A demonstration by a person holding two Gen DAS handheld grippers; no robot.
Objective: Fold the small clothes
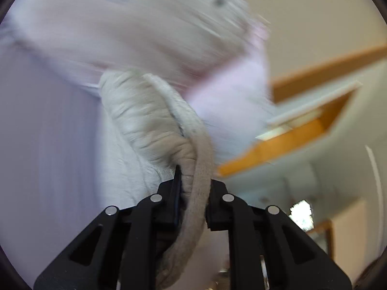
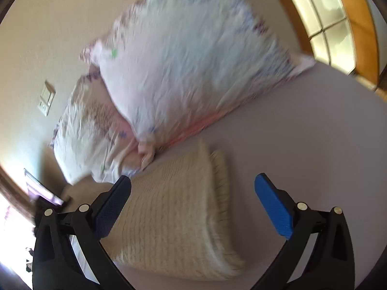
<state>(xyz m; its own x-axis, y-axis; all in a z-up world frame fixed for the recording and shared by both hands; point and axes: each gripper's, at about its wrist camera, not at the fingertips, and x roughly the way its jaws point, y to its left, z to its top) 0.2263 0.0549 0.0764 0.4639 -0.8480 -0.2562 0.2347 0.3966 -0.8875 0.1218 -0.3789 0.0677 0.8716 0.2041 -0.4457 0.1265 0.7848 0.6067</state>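
Right wrist view: your right gripper (image 2: 193, 207) hangs spread wide over the folded cream knit (image 2: 174, 217) on the bed (image 2: 314, 133), its long axis running away between the fingers. Your left gripper (image 1: 193, 203) is clamped on a pale garment's hem (image 1: 196, 193).

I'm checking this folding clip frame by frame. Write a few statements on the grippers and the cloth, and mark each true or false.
1. The left gripper is shut on a pale grey garment. True.
2. The right gripper is clamped on the cream knitted piece. False: its jaws stand wide open with nothing between them; the knit lies folded on the lilac bed sheet beyond them.
3. Two patterned pillows lie beyond the knit. True.
4. The grey garment lies flat on the bed. False: it is bunched and held up in the left gripper.
5. A window shows in the right wrist view. True.
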